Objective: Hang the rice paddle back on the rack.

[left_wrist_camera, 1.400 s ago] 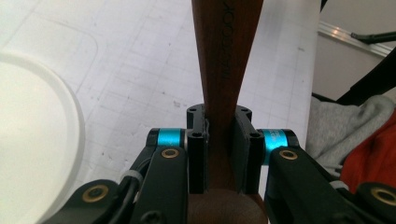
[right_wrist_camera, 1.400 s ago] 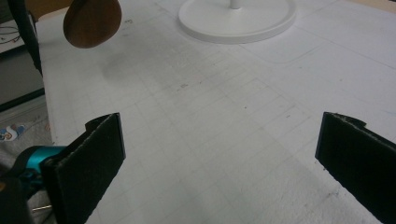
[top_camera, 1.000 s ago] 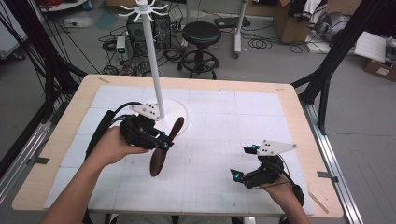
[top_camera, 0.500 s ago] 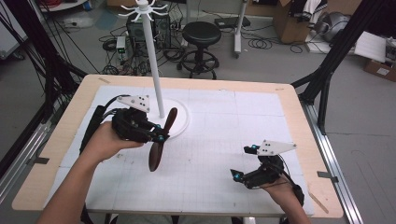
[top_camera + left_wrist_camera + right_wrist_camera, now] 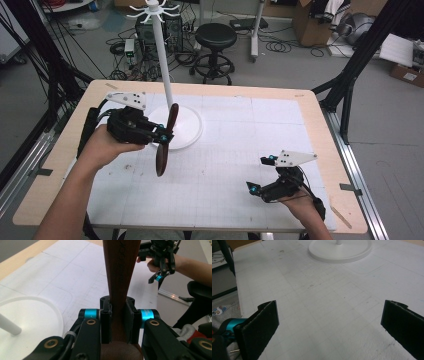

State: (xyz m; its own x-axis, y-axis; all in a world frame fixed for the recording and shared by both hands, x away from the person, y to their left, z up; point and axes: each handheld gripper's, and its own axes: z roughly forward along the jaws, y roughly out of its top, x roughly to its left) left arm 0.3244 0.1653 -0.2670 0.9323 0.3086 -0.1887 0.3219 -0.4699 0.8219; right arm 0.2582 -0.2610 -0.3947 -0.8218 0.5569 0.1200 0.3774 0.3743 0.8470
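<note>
A long dark-brown wooden utensil [image 5: 161, 162] hangs off the table, tilted nearly upright, in front of the white hook stand [image 5: 162, 60]. My left gripper [image 5: 162, 139] is shut on its narrow middle; in the left gripper view both pads press the utensil [image 5: 118, 265] between the jaws of my left gripper [image 5: 117, 302]. The stand's round white base [image 5: 187, 130] lies just behind it. My right gripper [image 5: 257, 174] rests low near the table's front right, open, and in the right gripper view nothing is between the wide-apart jaws of my right gripper [image 5: 332, 305].
The white gridded mat [image 5: 240, 145] covers a wood-edged table [image 5: 320, 130]. A black stool [image 5: 216, 37], cables and boxes stand on the floor beyond. Black frame legs [image 5: 350, 70] flank the table. The stand's base [image 5: 340, 250] lies far ahead of the right gripper.
My left hand has lifted and carried the utensil back and to the left, closer to the stand's pole, with the utensil turning more upright. The right gripper has stayed put.
</note>
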